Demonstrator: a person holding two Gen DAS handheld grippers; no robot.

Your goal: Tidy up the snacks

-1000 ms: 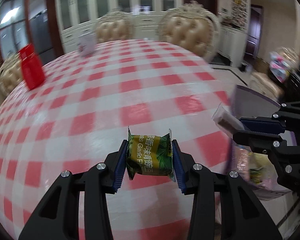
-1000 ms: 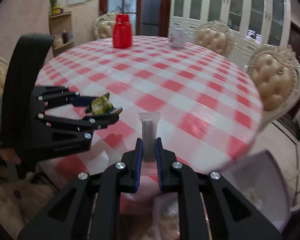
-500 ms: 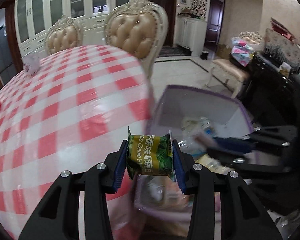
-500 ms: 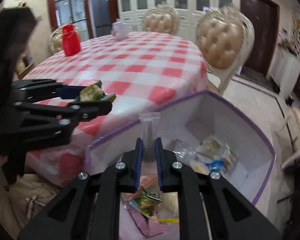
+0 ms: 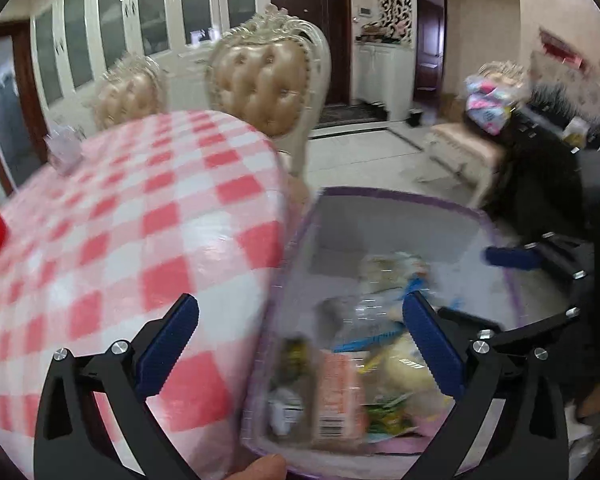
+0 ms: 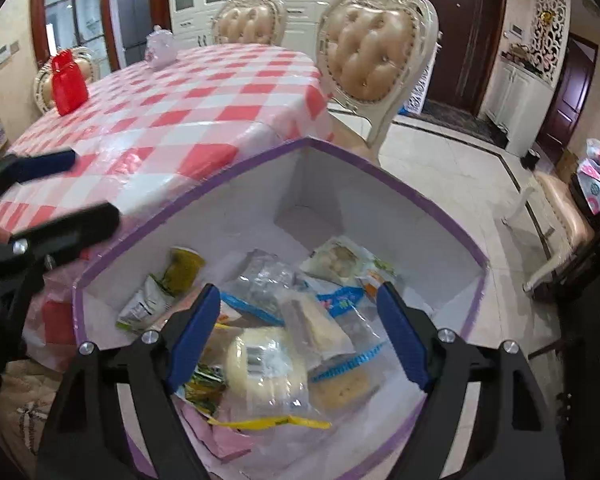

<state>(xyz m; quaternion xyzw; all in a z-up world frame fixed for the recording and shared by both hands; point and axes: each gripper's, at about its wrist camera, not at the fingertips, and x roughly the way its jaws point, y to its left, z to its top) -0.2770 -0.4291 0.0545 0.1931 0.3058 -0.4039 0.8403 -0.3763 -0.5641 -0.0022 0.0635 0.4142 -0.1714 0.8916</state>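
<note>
A white box with a purple rim (image 6: 384, 176) stands beside the table and holds several wrapped snacks. It also shows in the left wrist view (image 5: 404, 196). My right gripper (image 6: 300, 328) is open and empty above the box. A clear stick pack (image 6: 316, 324) lies among the snacks below it. My left gripper (image 5: 300, 340) is open and empty over the box's near edge. The green snack pack (image 6: 180, 268) lies in the box at its left wall.
A round table with a red and white checked cloth (image 6: 188, 100) sits left of the box. A red container (image 6: 66, 82) and a white teapot (image 6: 160, 46) stand on it. Padded chairs (image 6: 374, 48) stand behind. Tiled floor (image 6: 480, 184) lies to the right.
Both grippers have opened over the box. The green snack pack has left my left gripper and the clear stick pack has left my right one. Both now lie in the box.
</note>
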